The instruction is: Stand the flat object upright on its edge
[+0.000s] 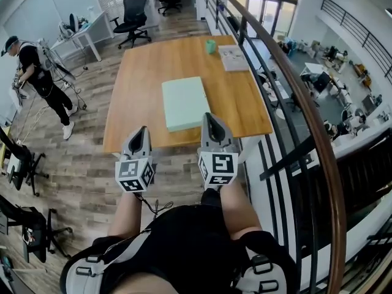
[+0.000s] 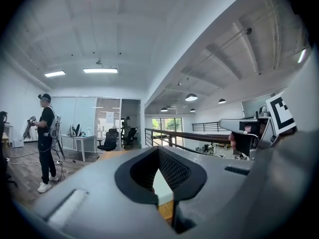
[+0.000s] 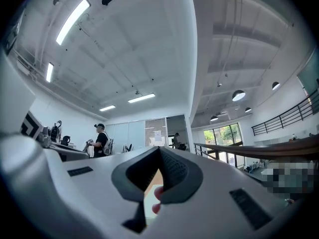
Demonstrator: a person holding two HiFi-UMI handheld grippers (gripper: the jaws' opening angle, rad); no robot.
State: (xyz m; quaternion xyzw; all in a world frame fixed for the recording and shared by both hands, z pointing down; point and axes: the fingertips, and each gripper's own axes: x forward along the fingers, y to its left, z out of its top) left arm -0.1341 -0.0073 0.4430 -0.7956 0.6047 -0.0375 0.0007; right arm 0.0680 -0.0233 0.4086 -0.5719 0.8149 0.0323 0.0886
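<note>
Both your grippers are out front, side by side at the near edge of the wooden table (image 1: 147,72). Your left gripper (image 1: 142,133) has its jaws pressed together on nothing, its tip right at the table's edge. Your right gripper (image 1: 212,120) is closed and empty too, and in the head view its tip overlaps the near edge of the pale green flat object (image 1: 184,100); whether they touch, I can't tell. That object lies on its broad face, near your side of the table. At the far end, a green cup (image 1: 211,46) stands near a booklet (image 1: 233,58).
</note>
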